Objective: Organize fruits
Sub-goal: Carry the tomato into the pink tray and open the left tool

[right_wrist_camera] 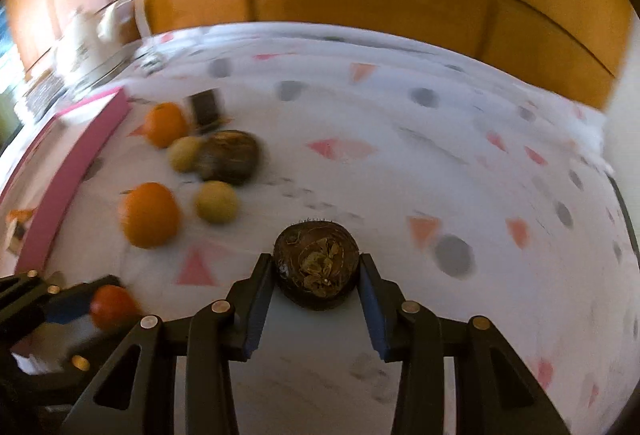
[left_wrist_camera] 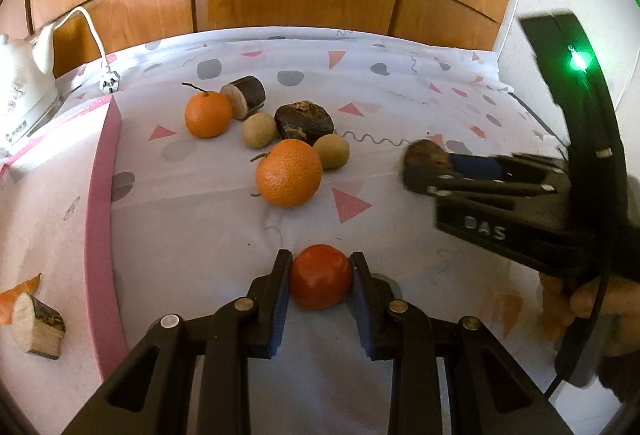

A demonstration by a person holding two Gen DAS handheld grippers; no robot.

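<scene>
Left gripper [left_wrist_camera: 320, 277] jaws squeeze red fruit [left_wrist_camera: 321, 276] – right gripper [right_wrist_camera: 317, 271] jaws hug brown fruit [right_wrist_camera: 316, 263], likely sorting them apart.

White letters "DAS" stand on the right tool's [left_wrist_camera: 428, 167] black body.
</scene>
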